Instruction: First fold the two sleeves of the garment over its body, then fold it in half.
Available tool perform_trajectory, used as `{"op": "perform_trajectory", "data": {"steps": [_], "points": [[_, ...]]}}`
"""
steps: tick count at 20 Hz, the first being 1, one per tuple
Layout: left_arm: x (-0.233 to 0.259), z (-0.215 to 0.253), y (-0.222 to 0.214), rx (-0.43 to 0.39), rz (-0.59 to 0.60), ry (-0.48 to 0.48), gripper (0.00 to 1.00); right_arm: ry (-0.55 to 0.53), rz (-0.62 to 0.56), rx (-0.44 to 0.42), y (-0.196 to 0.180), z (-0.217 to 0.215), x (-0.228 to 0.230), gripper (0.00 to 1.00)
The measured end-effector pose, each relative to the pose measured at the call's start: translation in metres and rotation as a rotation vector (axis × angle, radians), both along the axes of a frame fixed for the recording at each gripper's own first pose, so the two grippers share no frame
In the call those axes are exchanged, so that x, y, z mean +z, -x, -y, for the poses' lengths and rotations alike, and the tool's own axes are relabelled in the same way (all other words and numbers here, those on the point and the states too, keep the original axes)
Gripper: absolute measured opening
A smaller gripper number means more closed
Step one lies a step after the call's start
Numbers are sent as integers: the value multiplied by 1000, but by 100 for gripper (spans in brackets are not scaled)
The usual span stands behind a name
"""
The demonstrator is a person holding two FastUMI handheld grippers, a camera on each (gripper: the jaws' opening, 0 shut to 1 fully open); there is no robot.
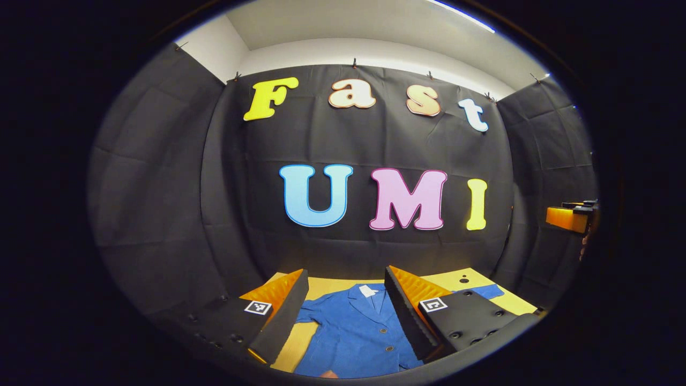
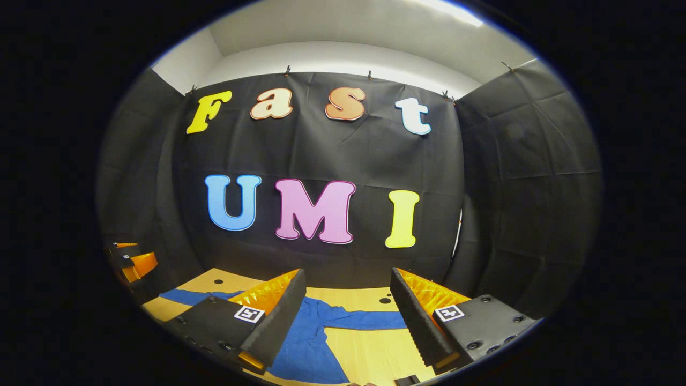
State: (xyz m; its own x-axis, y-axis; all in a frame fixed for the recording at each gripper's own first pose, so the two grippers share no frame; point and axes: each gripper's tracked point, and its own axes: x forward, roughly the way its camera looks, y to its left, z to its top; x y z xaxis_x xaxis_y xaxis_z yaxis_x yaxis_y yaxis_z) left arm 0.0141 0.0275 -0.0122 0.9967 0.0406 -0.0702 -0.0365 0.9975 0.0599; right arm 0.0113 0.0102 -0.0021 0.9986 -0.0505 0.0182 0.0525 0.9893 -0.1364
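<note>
A blue buttoned garment [image 1: 356, 332] lies flat on the wooden table [image 1: 321, 287], collar toward the back wall. In the left gripper view my left gripper [image 1: 345, 313] hovers open above the collar and chest, its fingers apart and holding nothing. One sleeve [image 1: 490, 291] stretches out past the right finger. In the right gripper view my right gripper [image 2: 348, 316] is open above the garment [image 2: 305, 343], and a spread sleeve [image 2: 370, 320] runs across between its fingers. The other sleeve [image 2: 185, 296] reaches left. The right gripper [image 1: 571, 217] appears at the right edge of the left gripper view, the left gripper [image 2: 134, 260] at the left edge of the right gripper view.
The table [image 2: 370, 354] has small dark holes [image 2: 385, 300] near its back edge. Black cloth walls close the booth on three sides just behind the table.
</note>
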Motion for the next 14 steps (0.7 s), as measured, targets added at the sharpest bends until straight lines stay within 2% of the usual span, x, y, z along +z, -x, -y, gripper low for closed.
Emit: {"op": "perform_trajectory", "data": {"steps": [6,7,8,14], "points": [[-5,-1,-3,-13,-9,13,83,30,12,3,-4,-11,0,92],[-5,0,-4,-22,-10,20,85,33,3,8,-5,-12,-3,92],[-8,1,-4,-25,-17,21,83,33,-5,19,-7,-17,-3,92],[-8,-8,-14,-23,-10,-1,83,73,1,28,-25,-16,3,92]]}}
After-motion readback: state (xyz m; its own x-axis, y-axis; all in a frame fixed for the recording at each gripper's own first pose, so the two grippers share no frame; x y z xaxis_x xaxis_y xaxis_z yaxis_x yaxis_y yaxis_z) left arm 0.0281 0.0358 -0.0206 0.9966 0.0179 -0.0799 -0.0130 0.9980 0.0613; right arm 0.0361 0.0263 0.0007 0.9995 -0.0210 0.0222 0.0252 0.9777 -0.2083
